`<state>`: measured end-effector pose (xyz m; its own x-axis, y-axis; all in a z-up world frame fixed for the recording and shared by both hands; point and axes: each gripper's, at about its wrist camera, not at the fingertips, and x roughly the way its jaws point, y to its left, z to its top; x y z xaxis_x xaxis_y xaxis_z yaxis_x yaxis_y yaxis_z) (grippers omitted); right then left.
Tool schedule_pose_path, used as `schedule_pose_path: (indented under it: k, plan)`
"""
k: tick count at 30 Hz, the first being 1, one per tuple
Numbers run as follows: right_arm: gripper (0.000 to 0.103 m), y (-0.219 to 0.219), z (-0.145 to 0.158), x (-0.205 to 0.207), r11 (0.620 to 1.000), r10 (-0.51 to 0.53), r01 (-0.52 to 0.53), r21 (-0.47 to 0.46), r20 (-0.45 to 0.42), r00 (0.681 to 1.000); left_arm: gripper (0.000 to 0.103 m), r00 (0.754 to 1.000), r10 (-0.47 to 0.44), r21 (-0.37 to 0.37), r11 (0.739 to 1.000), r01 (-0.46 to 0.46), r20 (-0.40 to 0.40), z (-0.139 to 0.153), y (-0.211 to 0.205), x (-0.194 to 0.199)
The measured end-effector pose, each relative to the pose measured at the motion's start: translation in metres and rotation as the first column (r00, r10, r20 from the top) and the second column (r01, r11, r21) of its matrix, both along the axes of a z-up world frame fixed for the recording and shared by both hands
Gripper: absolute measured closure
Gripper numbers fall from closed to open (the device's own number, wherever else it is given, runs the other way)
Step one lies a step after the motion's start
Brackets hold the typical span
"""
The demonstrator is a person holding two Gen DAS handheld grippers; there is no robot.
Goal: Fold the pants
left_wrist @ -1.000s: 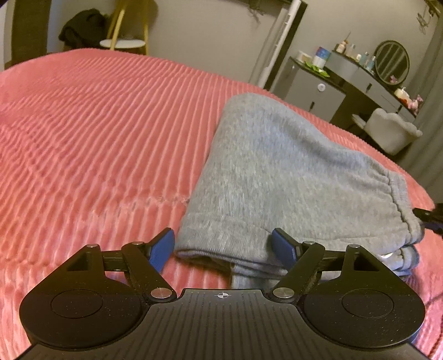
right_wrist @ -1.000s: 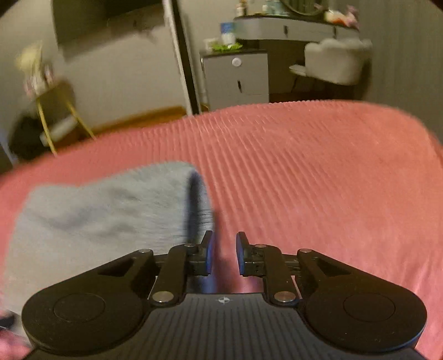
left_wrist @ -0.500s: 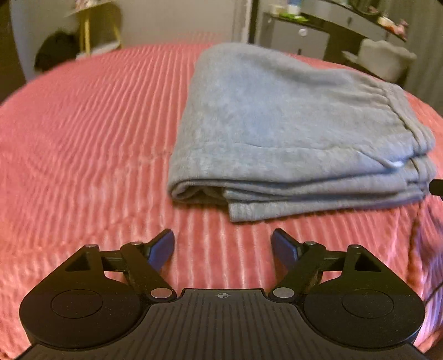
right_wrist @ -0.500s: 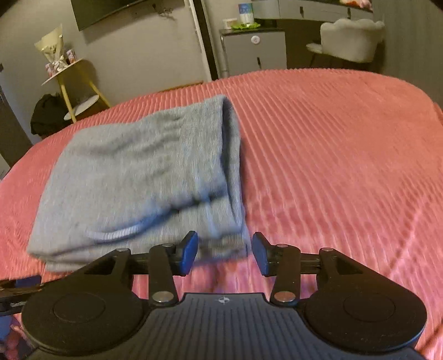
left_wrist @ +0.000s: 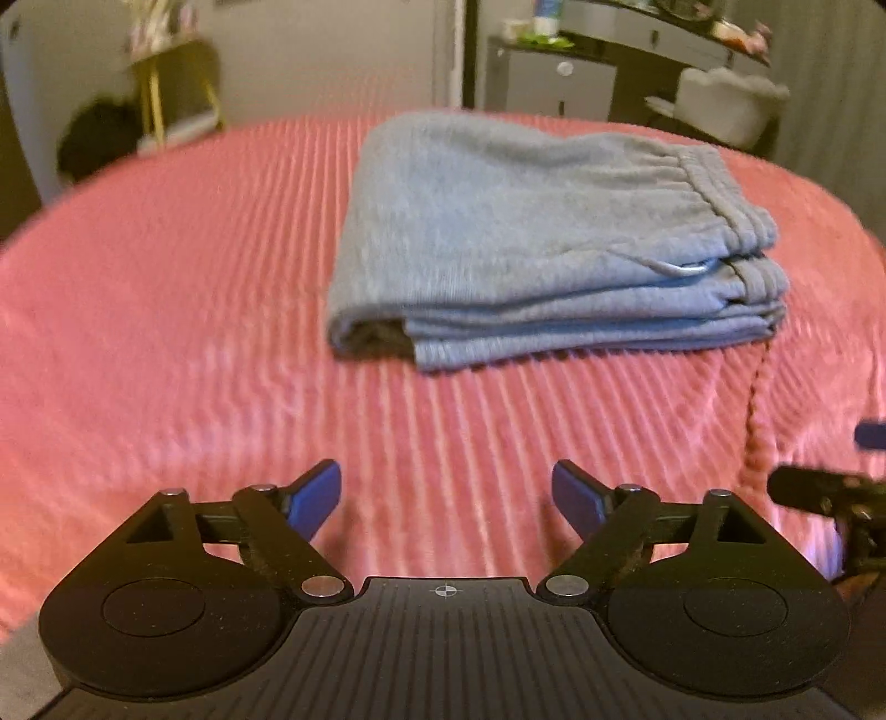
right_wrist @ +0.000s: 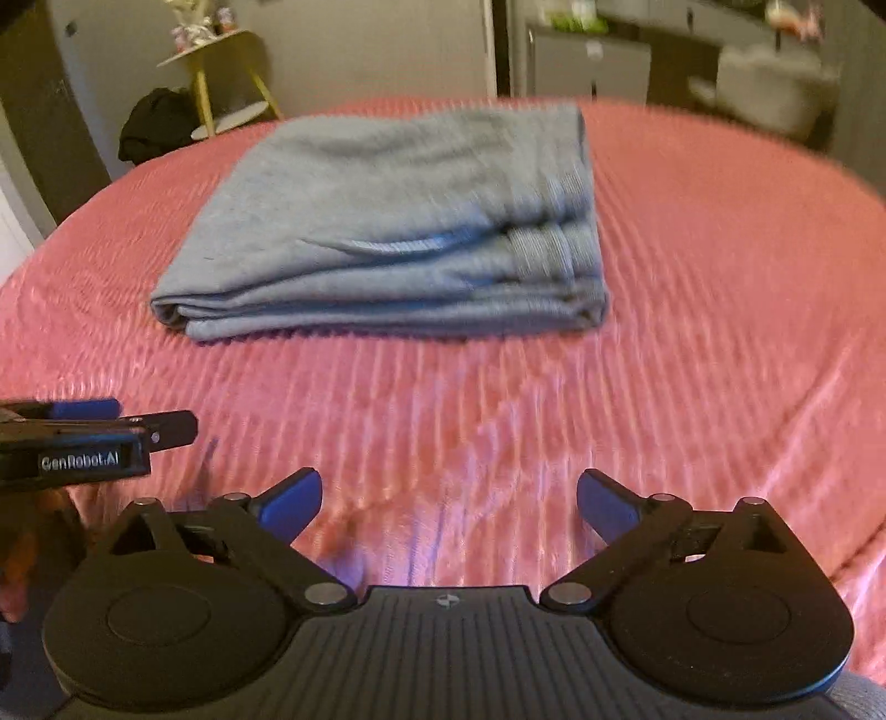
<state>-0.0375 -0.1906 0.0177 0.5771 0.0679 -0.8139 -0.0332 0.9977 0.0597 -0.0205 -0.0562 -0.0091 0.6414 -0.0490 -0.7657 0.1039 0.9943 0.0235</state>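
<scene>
We see the folded pants [left_wrist: 531, 243] on the bed [left_wrist: 166, 310]; near them, both grippers, left [left_wrist: 446, 495] and right [right_wrist: 448, 501], fingers spread, grasping nothing.

The vanity shelf [left_wrist: 653, 33] things are too fuzzy to name. The right gripper [left_wrist: 830, 493] is cut off by the picture's side. The black heap [right_wrist: 158, 124] is too dark to tell.
</scene>
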Motion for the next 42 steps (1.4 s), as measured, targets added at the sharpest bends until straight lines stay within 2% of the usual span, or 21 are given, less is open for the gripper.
schedule_pose_path:
  k: [2,5,8,13,15,17,18,21,24,28,31,36,42]
  plan:
    - [0.004,0.008,0.004,-0.001,0.999,-0.02,0.02,-0.028,0.009,1.0,0.013,1.0,-0.01,0.003,1.0,0.01,0.027,0.014,0.0,-0.005]
    - [0.004,0.011,0.013,0.002,0.997,-0.068,0.068,-0.022,0.004,0.998,0.007,0.998,-0.012,-0.001,1.0,0.013,0.066,0.035,0.002,-0.01]
    - [0.004,0.011,0.028,0.005,0.995,-0.096,0.097,-0.003,0.045,0.994,0.006,0.996,0.032,-0.016,0.999,-0.031,0.081,0.045,0.009,-0.007]
    - [0.004,0.017,0.04,0.01,0.994,-0.091,0.099,-0.048,0.14,0.986,0.006,0.995,0.094,-0.127,0.988,-0.089,0.031,0.025,0.021,0.011]
    - [0.004,0.022,0.037,0.013,0.993,-0.035,0.054,-0.105,0.175,0.984,0.006,0.989,0.134,-0.141,0.982,-0.125,0.06,0.013,0.023,0.014]
    - [0.004,0.025,0.03,0.014,0.991,0.033,-0.01,-0.132,0.178,0.983,0.006,0.985,0.15,-0.121,0.983,-0.139,0.081,0.002,0.021,0.021]
    - [0.004,0.024,0.026,0.014,0.993,0.04,-0.021,-0.115,0.172,0.984,0.006,0.986,0.154,-0.113,0.983,-0.147,0.061,-0.002,0.023,0.025]
    - [0.004,0.019,0.02,0.02,0.999,-0.001,0.008,-0.042,0.16,0.987,0.006,0.99,0.138,-0.091,0.986,-0.138,-0.008,-0.012,0.019,0.034]
    - [0.004,0.014,0.009,0.025,0.999,-0.045,0.043,0.017,0.161,0.986,0.006,0.994,0.112,-0.059,0.992,-0.111,0.005,-0.014,0.012,0.029]
    - [0.004,0.027,-0.002,0.029,0.999,0.004,0.003,-0.052,0.14,0.99,0.006,0.995,0.104,-0.052,0.993,-0.104,-0.008,-0.016,0.009,0.03]
    - [0.004,0.027,-0.008,0.032,0.998,0.017,-0.01,-0.058,0.116,0.993,0.006,0.994,0.107,-0.058,0.992,-0.109,-0.031,-0.019,0.011,0.031]
    - [0.004,0.021,-0.012,0.035,0.998,-0.015,0.021,-0.051,0.103,0.995,0.006,0.995,0.099,-0.049,0.994,-0.1,-0.023,-0.018,0.011,0.027]
    - [0.004,0.022,-0.011,0.031,0.997,0.0,0.01,-0.076,0.131,0.991,0.006,0.994,0.107,-0.044,0.993,-0.109,-0.037,-0.019,0.011,0.029]
